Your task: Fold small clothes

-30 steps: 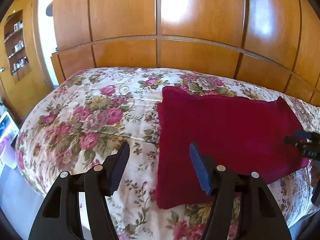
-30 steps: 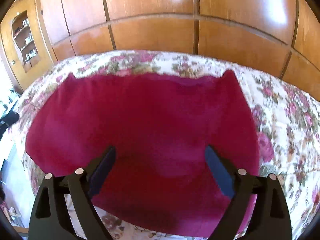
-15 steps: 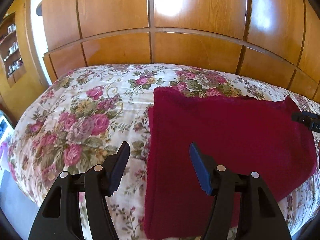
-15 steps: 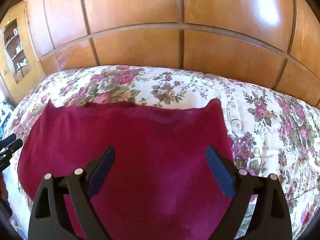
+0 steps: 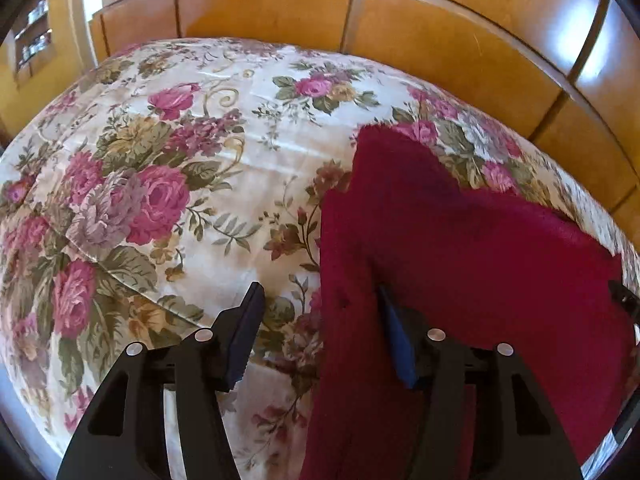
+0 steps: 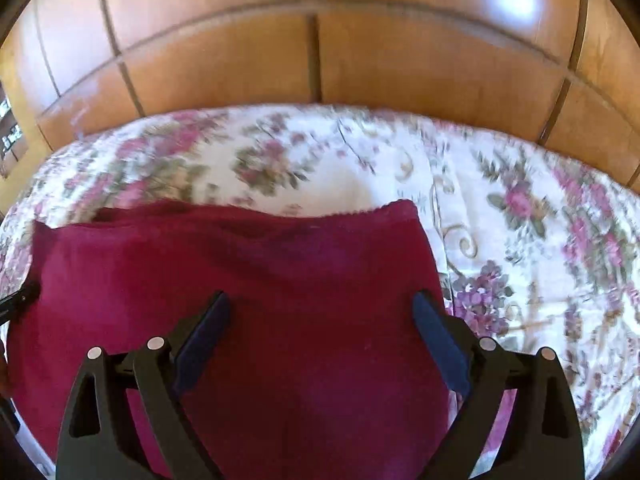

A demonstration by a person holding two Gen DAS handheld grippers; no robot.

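Since half a second earlier, both grippers had dropped lower and closer to the bed, so the dark red garment (image 5: 460, 264) filled more of each view. The left gripper (image 5: 320, 336) had its fingers (image 5: 244, 340) spread wide and held nothing; they straddled the garment's left edge, one finger over the bedspread and the other over the red cloth. The right gripper (image 6: 320, 344) also had its fingers (image 6: 440, 344) wide apart and empty, both above the garment near its right edge. The garment (image 6: 240, 300) lay flat on the floral bedspread (image 5: 160, 184), toward the near side of the bed, its far corners slightly raised. In the right wrist view the bedspread (image 6: 540, 240) was blurred. Behind the bed stood glossy panelled wooden doors (image 5: 440, 40), and a shelf niche (image 5: 32, 44) showed at the far left. No writing could be read. Bare bedspread lay open to the left of the garment, to its right, and beyond it.
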